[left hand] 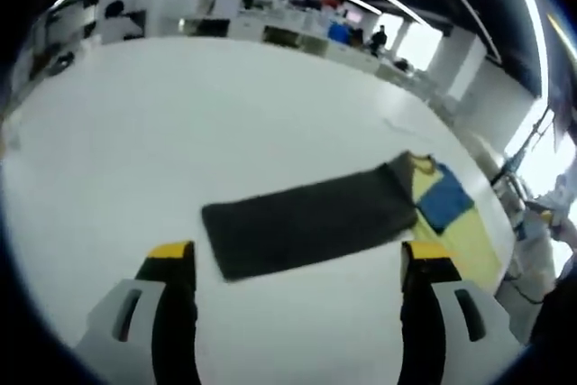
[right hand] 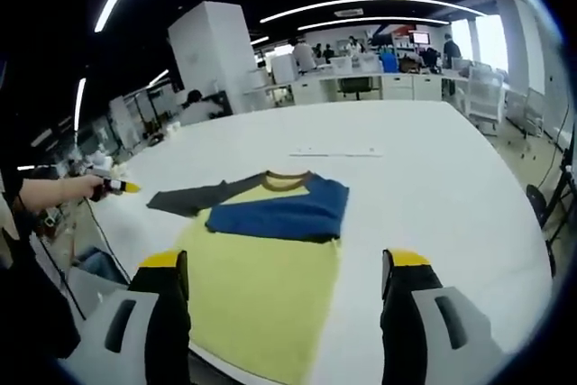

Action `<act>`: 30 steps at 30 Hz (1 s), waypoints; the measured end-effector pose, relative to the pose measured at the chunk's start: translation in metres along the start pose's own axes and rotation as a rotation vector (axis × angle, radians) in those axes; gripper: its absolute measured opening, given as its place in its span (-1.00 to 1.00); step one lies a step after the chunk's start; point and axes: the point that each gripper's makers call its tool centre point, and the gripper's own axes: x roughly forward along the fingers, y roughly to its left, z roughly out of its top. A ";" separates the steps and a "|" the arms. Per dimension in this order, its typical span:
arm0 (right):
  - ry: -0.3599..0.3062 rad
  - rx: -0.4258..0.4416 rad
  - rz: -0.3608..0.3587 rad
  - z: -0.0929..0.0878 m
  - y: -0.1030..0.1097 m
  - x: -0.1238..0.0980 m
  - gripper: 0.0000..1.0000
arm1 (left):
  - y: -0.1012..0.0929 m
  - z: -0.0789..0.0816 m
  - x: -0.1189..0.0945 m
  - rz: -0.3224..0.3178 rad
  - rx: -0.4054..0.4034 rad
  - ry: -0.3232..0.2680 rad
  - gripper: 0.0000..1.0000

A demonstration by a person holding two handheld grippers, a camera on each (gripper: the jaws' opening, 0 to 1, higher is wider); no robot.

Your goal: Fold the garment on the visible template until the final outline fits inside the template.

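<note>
In the left gripper view my left gripper (left hand: 297, 263) hangs wide and empty just short of the dark sleeve (left hand: 306, 223) stretched across the white table (left hand: 180, 132). In the right gripper view my right gripper (right hand: 284, 268) gapes empty above the garment (right hand: 266, 259)'s yellow body. I'd pinch the sleeve's cuff end and fold it squarely inward.

I count one garment (right hand: 270, 250), yellow with a blue chest and dark grey sleeves, on one white table (right hand: 433, 178), plus my two grippers, left (left hand: 297, 268) and right (right hand: 286, 279).
</note>
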 end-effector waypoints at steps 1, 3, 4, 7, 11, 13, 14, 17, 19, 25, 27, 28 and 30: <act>0.000 -0.001 -0.002 0.000 0.000 0.000 0.76 | 0.002 0.000 0.001 0.002 0.003 0.007 0.78; 0.005 0.003 -0.009 -0.001 -0.001 0.000 0.76 | 0.012 0.001 0.006 -0.002 0.003 0.016 0.74; 0.007 0.005 -0.013 -0.002 -0.002 -0.001 0.76 | 0.018 0.002 0.009 -0.003 0.002 0.015 0.73; 0.012 0.006 -0.022 -0.003 -0.003 -0.003 0.76 | 0.028 0.005 0.015 -0.015 0.001 0.015 0.68; 0.020 0.007 -0.037 -0.003 -0.007 -0.005 0.76 | 0.042 0.006 0.025 -0.022 0.005 0.031 0.63; 0.026 0.008 -0.041 -0.003 -0.008 -0.006 0.76 | 0.046 0.005 0.034 -0.037 0.021 0.047 0.60; 0.027 0.009 -0.043 -0.003 -0.008 -0.006 0.76 | 0.048 0.005 0.036 -0.040 0.025 0.052 0.60; 0.023 0.012 -0.049 0.000 -0.009 -0.007 0.76 | 0.054 0.004 0.044 -0.051 0.033 0.065 0.57; 0.024 0.012 -0.053 0.001 -0.010 -0.007 0.76 | 0.060 0.005 0.049 -0.063 0.030 0.072 0.51; 0.043 0.007 -0.061 0.000 -0.010 -0.005 0.75 | 0.078 0.008 0.058 -0.043 0.050 0.082 0.39; 0.044 0.009 -0.062 0.000 -0.009 -0.003 0.75 | 0.088 0.008 0.058 -0.003 0.049 0.079 0.29; 0.045 0.009 -0.062 0.000 -0.009 -0.002 0.75 | 0.091 0.008 0.059 0.006 0.048 0.080 0.21; 0.049 0.007 -0.061 0.000 -0.008 -0.001 0.75 | 0.094 0.007 0.060 0.015 0.052 0.075 0.14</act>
